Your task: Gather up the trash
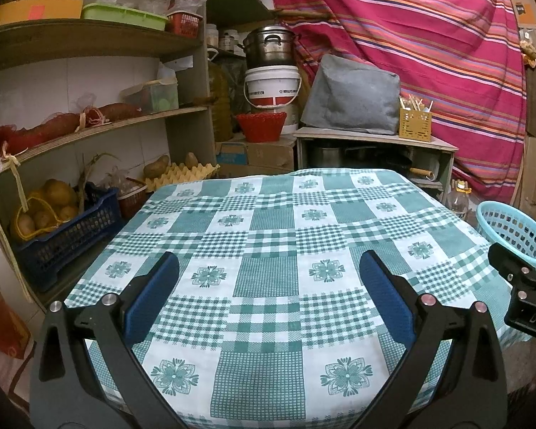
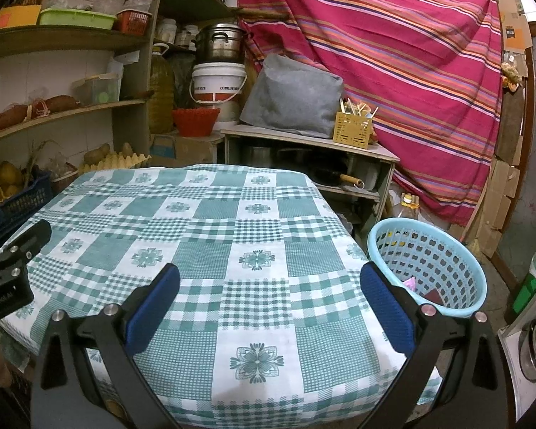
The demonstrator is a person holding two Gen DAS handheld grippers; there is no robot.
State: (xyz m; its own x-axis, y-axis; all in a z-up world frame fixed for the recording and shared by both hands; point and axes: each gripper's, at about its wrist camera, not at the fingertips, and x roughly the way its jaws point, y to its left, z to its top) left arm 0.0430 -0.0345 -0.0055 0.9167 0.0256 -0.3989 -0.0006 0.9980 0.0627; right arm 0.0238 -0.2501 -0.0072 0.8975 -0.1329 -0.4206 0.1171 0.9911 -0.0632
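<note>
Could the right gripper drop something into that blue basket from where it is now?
Probably yes. The right gripper is open and empty above the tablecloth, and the blue basket sits just off the table's right edge, its top open, with nothing between them.

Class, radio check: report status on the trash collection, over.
Left gripper open, empty. Right gripper open, empty. Blue basket beside table, some trash inside. Checked tablecloth shows no trash; nothing in the way.
</note>
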